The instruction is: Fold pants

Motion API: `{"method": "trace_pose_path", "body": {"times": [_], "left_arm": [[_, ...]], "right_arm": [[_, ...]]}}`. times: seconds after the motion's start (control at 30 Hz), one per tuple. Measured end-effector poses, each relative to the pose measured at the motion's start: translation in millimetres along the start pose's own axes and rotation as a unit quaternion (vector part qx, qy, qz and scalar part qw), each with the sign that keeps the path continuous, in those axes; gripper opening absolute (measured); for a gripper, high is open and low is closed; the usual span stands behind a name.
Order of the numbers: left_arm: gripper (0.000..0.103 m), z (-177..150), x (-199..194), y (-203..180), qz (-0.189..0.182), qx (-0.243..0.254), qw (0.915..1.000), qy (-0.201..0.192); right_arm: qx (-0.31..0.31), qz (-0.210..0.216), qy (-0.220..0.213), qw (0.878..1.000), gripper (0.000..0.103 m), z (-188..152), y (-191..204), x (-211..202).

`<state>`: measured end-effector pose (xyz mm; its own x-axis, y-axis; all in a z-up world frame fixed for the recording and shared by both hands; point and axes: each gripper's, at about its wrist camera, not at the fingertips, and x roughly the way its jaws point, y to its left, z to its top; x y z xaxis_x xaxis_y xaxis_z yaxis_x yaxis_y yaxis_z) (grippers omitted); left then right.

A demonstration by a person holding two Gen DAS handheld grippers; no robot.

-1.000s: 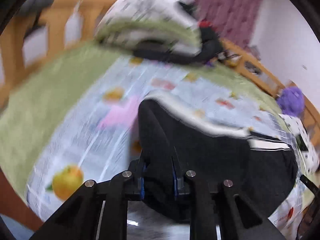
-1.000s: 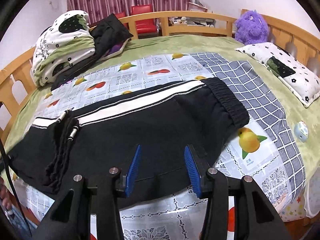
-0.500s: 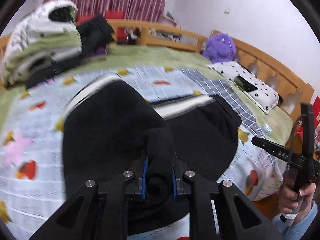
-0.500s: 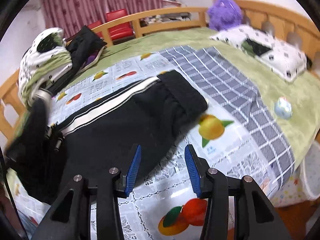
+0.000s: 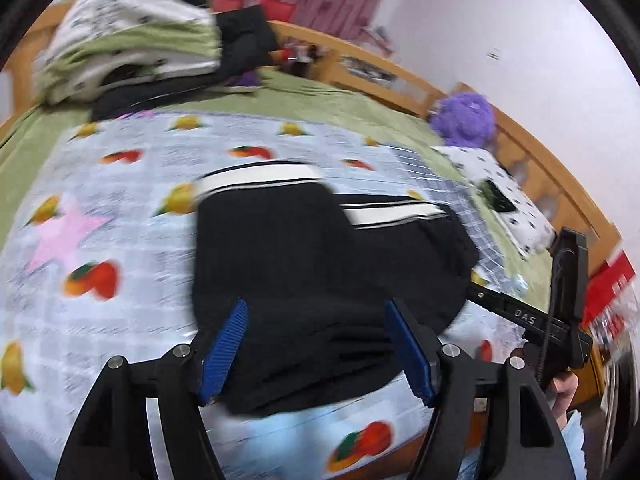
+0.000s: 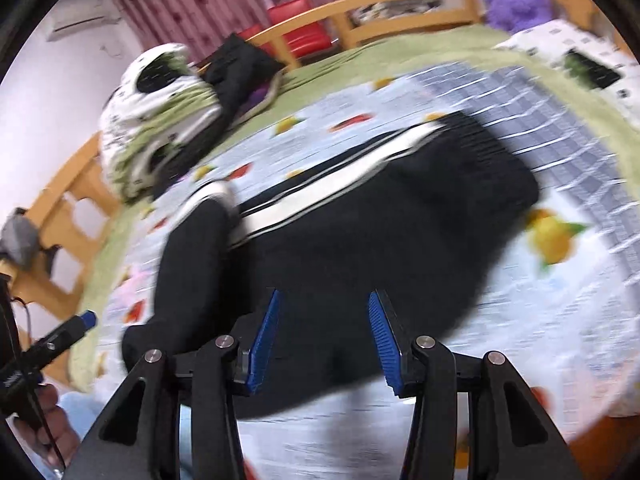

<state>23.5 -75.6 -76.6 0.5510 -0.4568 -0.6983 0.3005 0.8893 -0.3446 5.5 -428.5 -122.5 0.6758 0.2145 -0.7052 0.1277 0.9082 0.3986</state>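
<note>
Pants [image 5: 320, 264]: soft, limp, thick knit; take hold at the folded edge. Left tongs [image 5: 316, 344] just opened, holding nothing; right tongs [image 6: 326, 336] spread, empty.

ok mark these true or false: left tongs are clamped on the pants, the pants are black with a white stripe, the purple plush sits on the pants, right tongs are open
1. The left tongs are clamped on the pants: false; their jaws have just been opening and grip nothing.
2. The pants are black with a white stripe: true.
3. The purple plush sits on the pants: false; it sits apart, by the wooden bed rail.
4. The right tongs are open: true.
</note>
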Motion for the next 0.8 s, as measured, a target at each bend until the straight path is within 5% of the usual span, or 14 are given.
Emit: {"method": "trace_pose_path", "body": {"times": [0.2,0.33,0.4,0.43,0.63,0.8], "left_arm": [[0.070,-4.0,-23.7,65.5,0.030,-0.063,0.9975,0.006],[0.070,-6.8,-26.4,95.4,0.033,-0.104,0.9939,0.021],[0.070,-7.7,-24.6,101.7,0.038,-0.108,0.9931,0.028],[0.070,-7.4,-24.1,102.5,0.044,-0.108,0.9928,0.028],[0.070,3.4,-12.5,91.5,0.060,-0.100,0.9925,0.034],[0.070,18.6,12.4,58.7,0.043,-0.083,0.9948,0.040]], "right_arm": [[-0.002,0.067,0.037,0.997,0.054,2.1,53.4,39.1],[0.004,0.070,0.074,0.995,0.052,8.1,78.9,82.9],[0.002,0.068,0.108,0.992,0.010,8.8,90.6,106.4],[-0.011,0.076,0.122,0.990,0.009,11.2,98.5,112.2],[-0.164,0.074,0.043,0.983,0.009,59.7,144.8,44.3],[-0.186,0.057,0.023,0.981,0.009,96.2,106.9,11.2]]}}
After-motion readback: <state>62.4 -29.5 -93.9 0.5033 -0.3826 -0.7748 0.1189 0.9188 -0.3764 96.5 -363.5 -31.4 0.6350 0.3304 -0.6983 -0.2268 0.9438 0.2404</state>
